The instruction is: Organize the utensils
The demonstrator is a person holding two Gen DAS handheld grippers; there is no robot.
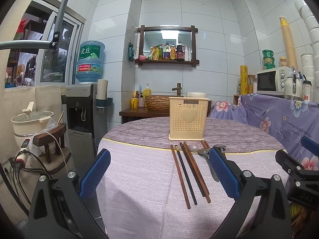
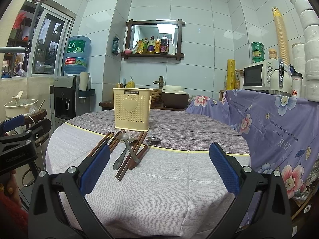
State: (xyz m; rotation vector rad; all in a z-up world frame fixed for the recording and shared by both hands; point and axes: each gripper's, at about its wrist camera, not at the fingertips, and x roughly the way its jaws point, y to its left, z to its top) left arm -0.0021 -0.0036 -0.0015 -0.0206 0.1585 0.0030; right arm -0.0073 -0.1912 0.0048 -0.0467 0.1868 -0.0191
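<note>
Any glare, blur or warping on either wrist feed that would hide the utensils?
Left wrist: chopsticks sharp, evenly lit; fisheye bends the wall tiles, corners dark. Right wrist: spoons clear, only faint sheen; soft shadow on the tablecloth below the gripper.

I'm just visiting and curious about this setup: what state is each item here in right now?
Left gripper: open, empty, above the table.
Right gripper: open, empty.
Utensil holder: upright on the table; inside not visible.
Chopsticks: lying loose in front of the holder.
Spoons: lying among the chopsticks, some crossing.
Microwave: door closed.
</note>
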